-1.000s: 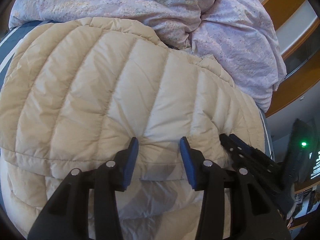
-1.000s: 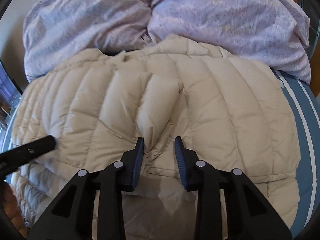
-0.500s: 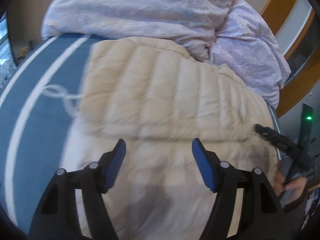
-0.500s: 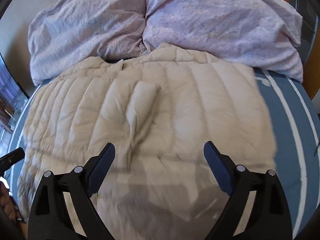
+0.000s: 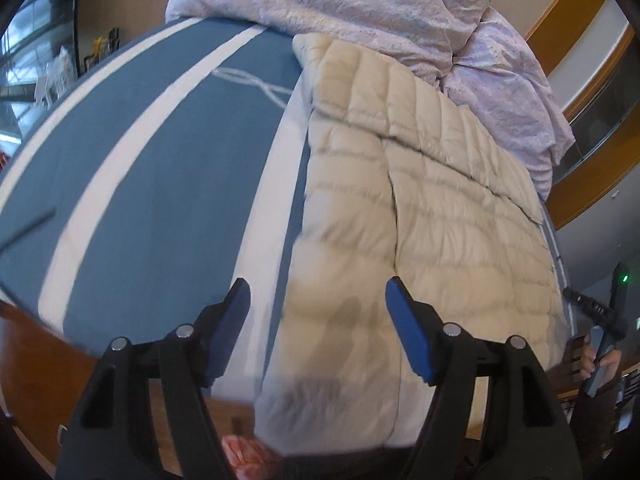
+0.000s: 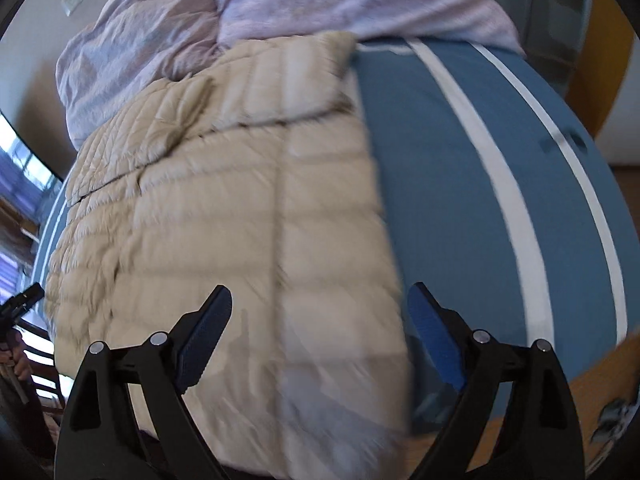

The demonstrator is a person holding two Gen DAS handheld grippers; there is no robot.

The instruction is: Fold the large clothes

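The left gripper (image 5: 318, 320) is wide open and holds nothing. The right gripper (image 6: 320, 328) is wide open and empty too. The coat (image 5: 420, 208) lies flat on the bed (image 5: 152, 168), filling the middle of both views, its near end hanging off. To fold well, I think each gripper should pinch one near corner, then lift together.

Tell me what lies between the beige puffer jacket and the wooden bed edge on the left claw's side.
In the left wrist view, only blue bedspread with white stripes separates the jacket from the wooden edge.
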